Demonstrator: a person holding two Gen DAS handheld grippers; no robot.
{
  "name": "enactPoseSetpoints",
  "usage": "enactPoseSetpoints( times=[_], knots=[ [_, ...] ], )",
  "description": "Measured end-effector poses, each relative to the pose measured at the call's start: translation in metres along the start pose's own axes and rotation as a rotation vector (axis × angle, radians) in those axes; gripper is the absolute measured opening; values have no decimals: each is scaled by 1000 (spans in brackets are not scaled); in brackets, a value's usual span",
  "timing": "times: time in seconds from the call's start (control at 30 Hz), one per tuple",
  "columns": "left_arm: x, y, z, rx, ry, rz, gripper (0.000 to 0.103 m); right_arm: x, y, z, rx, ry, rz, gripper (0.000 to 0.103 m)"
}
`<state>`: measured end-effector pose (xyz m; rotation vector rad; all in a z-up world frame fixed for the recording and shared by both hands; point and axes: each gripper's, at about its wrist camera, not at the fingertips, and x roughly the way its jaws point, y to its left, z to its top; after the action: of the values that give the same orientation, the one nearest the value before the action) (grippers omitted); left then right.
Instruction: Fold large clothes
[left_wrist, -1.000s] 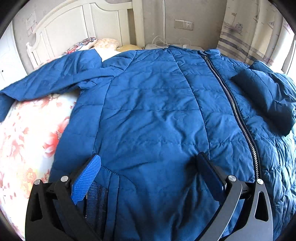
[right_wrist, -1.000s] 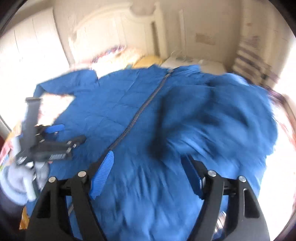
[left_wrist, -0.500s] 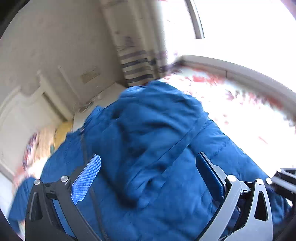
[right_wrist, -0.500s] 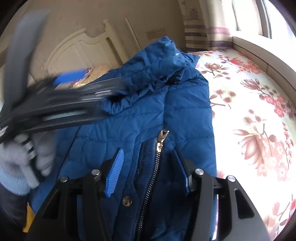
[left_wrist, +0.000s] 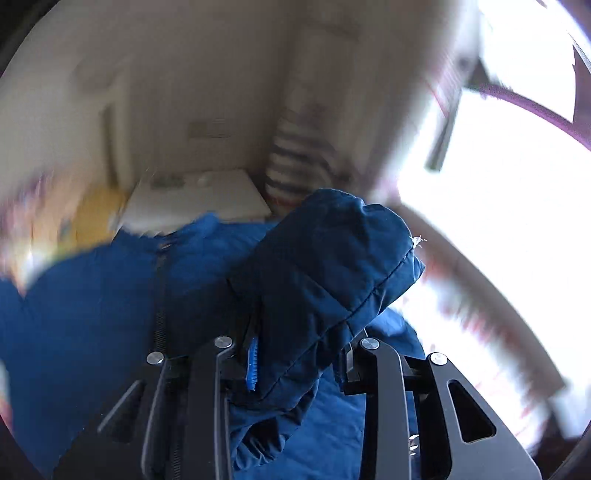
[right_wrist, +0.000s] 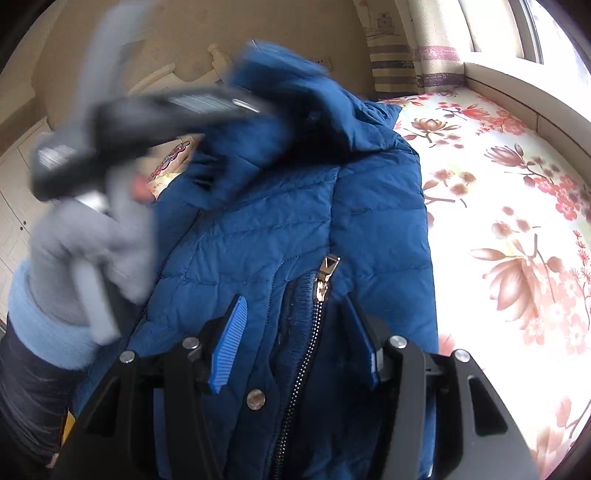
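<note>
Left gripper (left_wrist: 299, 363) raised and tilted down, jaws closing on the sleeve (left_wrist: 332, 266). Gloved left hand (right_wrist: 88, 243) blurred. Right gripper (right_wrist: 299, 343) low, jaws half apart astride the zipper (right_wrist: 321, 291); grip unclear. Jacket (right_wrist: 295, 206) lies on the floral bed (right_wrist: 509, 206), long axis toward the headboard (right_wrist: 177, 74). Curtain (right_wrist: 402, 59) behind.

One blue quilted puffer jacket (right_wrist: 295, 221) lies on one floral-printed bedsheet (right_wrist: 498, 206). Two black two-finger grippers with blue pads show, left (left_wrist: 299, 362) and right (right_wrist: 299, 343). One grey-gloved hand (right_wrist: 85, 251) is visible.
</note>
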<state>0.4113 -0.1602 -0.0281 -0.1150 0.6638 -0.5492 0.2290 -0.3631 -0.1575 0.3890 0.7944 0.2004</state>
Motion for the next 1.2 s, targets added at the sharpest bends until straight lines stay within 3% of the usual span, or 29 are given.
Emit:
enactPoseSetpoints(
  times=[0.07,0.13,0.17,0.2,0.23,0.33,0.47,0.53,0.63,0.77,0.83,0.9,0.97,1.1,1.2],
  knots=[
    [-22,60,2,-167,-45,-28,29,1,-2,1,-5,1,-2,54],
    [-41,117,-6,-293,-95,1,28,3,-4,1,-9,6,-8,54],
    [-46,136,-11,-337,-105,-27,29,5,-4,2,-10,10,-11,54],
    [-50,161,-19,-393,-98,-70,30,6,-4,3,-10,14,-13,54],
    [-47,174,-24,-412,-64,-66,34,7,-4,4,-9,17,-15,54],
    [-43,197,-38,-408,-5,-43,44,9,-2,5,-13,26,-25,55],
    [-31,229,-59,-581,33,-125,66,12,2,8,-35,34,-53,55],
    [-27,233,-73,-637,52,-160,65,12,9,6,-46,34,-69,55],
    [-24,229,-75,-619,52,-184,67,7,15,8,-51,30,-101,55],
    [-27,220,-80,-612,26,-192,67,9,27,38,-61,-6,-102,55],
    [-32,220,-83,-602,14,-197,65,17,44,54,-164,-38,-202,55],
    [-37,221,-88,-594,-1,-202,60,41,65,67,-362,-54,-377,67],
    [-44,222,-93,-588,-17,-208,39,79,73,70,-517,25,-571,70],
    [-53,217,-92,-550,-68,-214,30,114,84,75,-677,-10,-679,70],
    [-63,206,-87,-482,-121,-222,26,132,79,96,-690,-41,-744,68]
  ],
)
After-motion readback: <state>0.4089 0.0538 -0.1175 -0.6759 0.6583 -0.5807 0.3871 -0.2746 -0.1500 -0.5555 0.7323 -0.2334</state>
